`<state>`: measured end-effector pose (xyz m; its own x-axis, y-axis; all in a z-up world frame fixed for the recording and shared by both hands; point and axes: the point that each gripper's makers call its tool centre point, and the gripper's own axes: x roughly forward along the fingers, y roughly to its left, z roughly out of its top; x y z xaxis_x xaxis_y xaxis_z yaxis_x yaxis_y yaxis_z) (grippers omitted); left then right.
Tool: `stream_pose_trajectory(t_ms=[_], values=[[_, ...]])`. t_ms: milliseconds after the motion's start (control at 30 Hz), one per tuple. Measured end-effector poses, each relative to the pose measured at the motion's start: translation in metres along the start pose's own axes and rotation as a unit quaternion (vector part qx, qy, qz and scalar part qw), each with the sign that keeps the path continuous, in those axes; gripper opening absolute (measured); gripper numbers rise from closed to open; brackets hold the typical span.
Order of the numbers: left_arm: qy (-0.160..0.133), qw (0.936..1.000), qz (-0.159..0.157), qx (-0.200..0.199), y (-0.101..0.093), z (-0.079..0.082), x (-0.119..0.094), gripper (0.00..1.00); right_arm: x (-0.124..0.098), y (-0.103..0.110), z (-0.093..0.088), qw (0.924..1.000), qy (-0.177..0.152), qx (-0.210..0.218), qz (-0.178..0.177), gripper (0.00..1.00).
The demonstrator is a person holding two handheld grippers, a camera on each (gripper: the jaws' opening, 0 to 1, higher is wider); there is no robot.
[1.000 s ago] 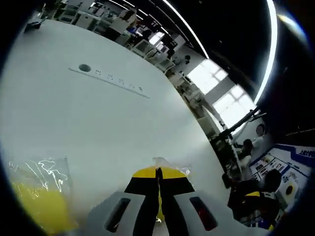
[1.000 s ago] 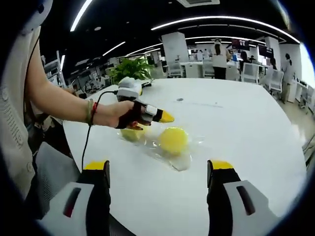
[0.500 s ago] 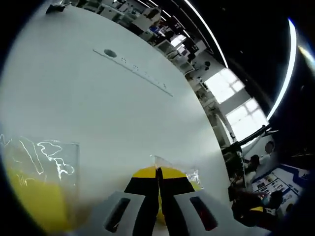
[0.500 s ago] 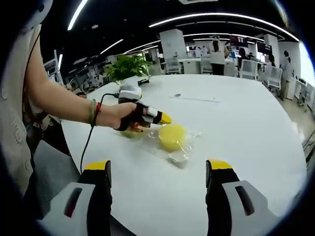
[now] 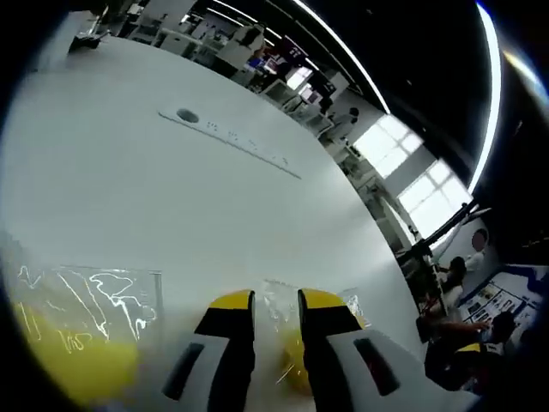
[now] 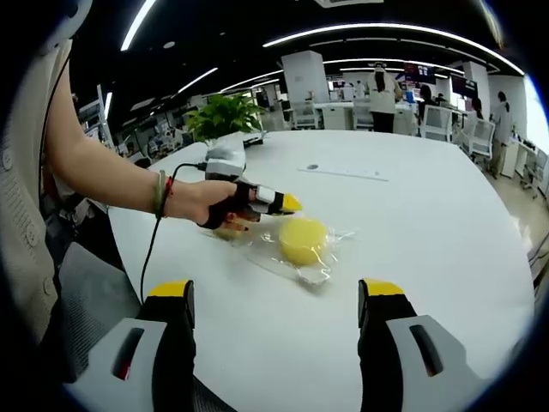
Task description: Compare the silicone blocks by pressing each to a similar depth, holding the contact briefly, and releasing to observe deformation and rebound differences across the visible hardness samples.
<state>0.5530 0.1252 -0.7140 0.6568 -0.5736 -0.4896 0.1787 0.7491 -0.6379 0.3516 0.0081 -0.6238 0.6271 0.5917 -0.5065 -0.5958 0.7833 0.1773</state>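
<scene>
Clearly two bagged yellow silicone blocks (image 6: 301, 239) on table (image 6: 429, 223); left gripper (image 5: 276, 302) slightly parted, right gripper (image 6: 274, 296) wide apart.

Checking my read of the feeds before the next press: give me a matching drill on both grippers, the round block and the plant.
1. left gripper
2. right gripper
3. round block
4. plant

A. jaws wide apart
B. green, behind the hand
C. jaws barely apart
D. yellow, inside a clear bag

Pairs: 1-C, 2-A, 3-D, 4-B
</scene>
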Motion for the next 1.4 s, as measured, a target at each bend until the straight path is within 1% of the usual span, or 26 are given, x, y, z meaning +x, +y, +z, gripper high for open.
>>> stream_pose_trajectory(t_ms=[33, 67, 100, 233, 333, 400, 567, 600, 700, 733, 767, 800, 833, 867, 900, 967, 1100, 1167, 1233, 1300, 1400], values=[[0.004, 0.9999, -0.001, 0.01, -0.001, 0.0, -0.002, 0.29, 0.0, 0.001, 0.0, 1.0, 0.001, -0.001, 0.001, 0.72], [0.008, 0.9996, 0.001, 0.025, -0.002, 0.0, -0.005, 0.28, 0.001, 0.003, -0.001, 1.0, 0.004, -0.003, 0.003, 0.72], [0.006, 0.9994, 0.003, 0.035, -0.002, 0.001, -0.008, 0.27, 0.001, 0.005, -0.001, 1.0, 0.005, -0.006, 0.004, 0.72], [-0.004, 0.9992, -0.001, 0.04, -0.009, 0.006, -0.022, 0.28, -0.001, 0.012, 0.003, 0.9999, 0.001, -0.012, 0.009, 0.72], [-0.008, 0.9979, 0.001, 0.065, -0.012, 0.01, -0.03, 0.29, -0.002, 0.016, 0.006, 0.9998, 0.002, -0.019, 0.01, 0.72], [-0.012, 0.9977, -0.003, 0.067, -0.016, 0.011, -0.037, 0.3, -0.003, 0.019, 0.007, 0.9996, 0.001, -0.024, 0.011, 0.71], [-0.029, 0.9933, -0.015, 0.111, -0.029, 0.019, -0.069, 0.31, -0.004, 0.03, 0.013, 0.9991, -0.006, -0.036, 0.021, 0.72], [-0.032, 0.9924, -0.015, 0.118, -0.03, 0.02, -0.074, 0.31, -0.004, 0.032, 0.013, 0.999, -0.006, -0.038, 0.024, 0.72], [-0.047, 0.9893, -0.014, 0.137, -0.032, 0.025, -0.1, 0.33, -0.003, 0.04, 0.013, 0.9985, -0.005, -0.045, 0.029, 0.72], [-0.049, 0.989, -0.015, 0.139, -0.032, 0.025, -0.107, 0.33, -0.003, 0.042, 0.013, 0.9985, -0.004, -0.047, 0.03, 0.71], [-0.053, 0.9874, -0.015, 0.148, -0.033, 0.027, -0.114, 0.33, -0.003, 0.044, 0.014, 0.9983, -0.005, -0.048, 0.032, 0.71], [-0.061, 0.9836, -0.013, 0.169, -0.032, 0.03, -0.124, 0.33, -0.003, 0.046, 0.015, 0.9982, -0.008, -0.049, 0.034, 0.71], [-0.066, 0.9812, -0.01, 0.181, -0.032, 0.031, -0.131, 0.33, -0.003, 0.049, 0.016, 0.9981, -0.012, -0.047, 0.037, 0.71], [-0.066, 0.9799, -0.003, 0.188, -0.029, 0.03, -0.14, 0.33, -0.002, 0.05, 0.016, 0.9981, -0.011, -0.046, 0.039, 0.71], [-0.066, 0.9798, -0.002, 0.189, -0.029, 0.03, -0.143, 0.33, -0.001, 0.053, 0.016, 0.9981, -0.011, -0.046, 0.039, 0.71], [-0.07, 0.979, -0.001, 0.191, -0.027, 0.029, -0.158, 0.33, -0.001, 0.058, 0.017, 0.9978, -0.013, -0.049, 0.043, 0.71], [-0.087, 0.9774, 0.012, 0.192, -0.021, 0.028, -0.188, 0.34, 0.0, 0.064, 0.021, 0.9979, -0.018, -0.048, 0.04, 0.71], [-0.088, 0.9785, 0.007, 0.187, -0.02, 0.024, -0.2, 0.36, -0.001, 0.065, 0.023, 0.9981, -0.025, -0.044, 0.035, 0.71], [-0.087, 0.9782, 0.003, 0.189, -0.021, 0.018, -0.212, 0.4, -0.002, 0.067, 0.023, 0.9981, -0.026, -0.045, 0.033, 0.71], [-0.092, 0.9759, 0.007, 0.198, -0.019, 0.014, -0.227, 0.44, -0.002, 0.066, 0.021, 0.9983, -0.024, -0.045, 0.027, 0.7], [-0.099, 0.9742, 0.011, 0.202, -0.017, 0.007, -0.247, 0.45, -0.006, 0.067, 0.02, 0.9985, -0.025, -0.044, 0.022, 0.7]])
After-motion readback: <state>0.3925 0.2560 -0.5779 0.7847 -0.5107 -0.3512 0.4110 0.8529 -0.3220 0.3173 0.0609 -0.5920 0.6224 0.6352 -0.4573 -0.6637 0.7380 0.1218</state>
